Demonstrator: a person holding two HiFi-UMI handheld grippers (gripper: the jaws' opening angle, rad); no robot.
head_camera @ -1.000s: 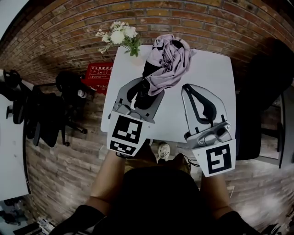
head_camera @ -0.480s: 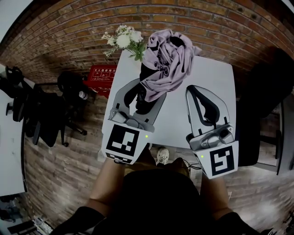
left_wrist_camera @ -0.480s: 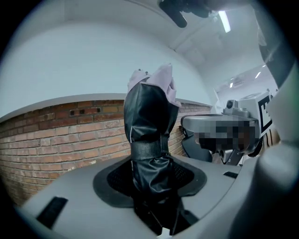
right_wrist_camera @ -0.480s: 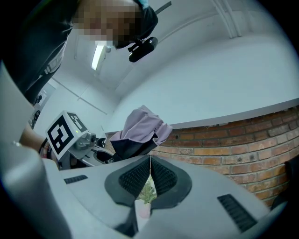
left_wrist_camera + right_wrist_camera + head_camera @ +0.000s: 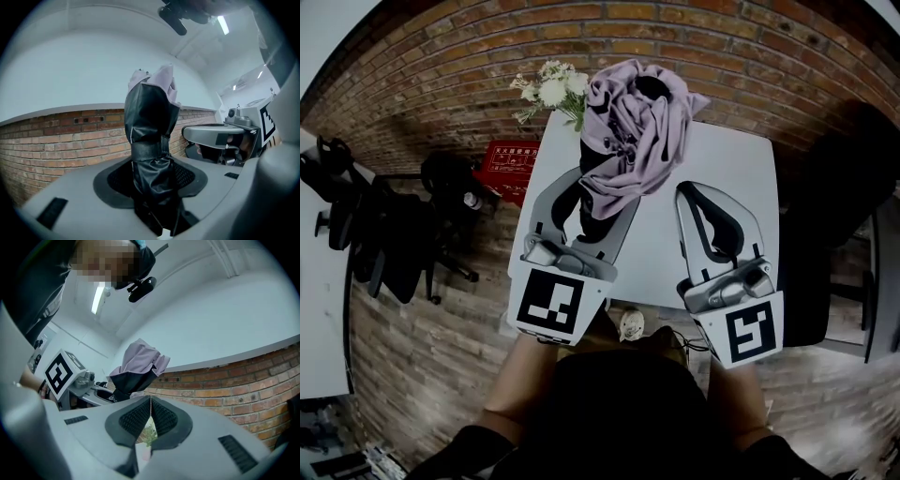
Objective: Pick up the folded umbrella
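Folded lilac-and-black fabric umbrella (image 5: 633, 122) gripped by my left gripper (image 5: 602, 187).
Its jaws clamp the black lower end, upright over the white table's (image 5: 727, 155) far left; my right gripper (image 5: 698, 190), to the right, has jaws closed, empty.

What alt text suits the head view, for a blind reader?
The left tool grips a folded umbrella, black with lilac fabric, over a white table. The right tool is shut and empty beside it; white flowers stand at the table's far left corner.
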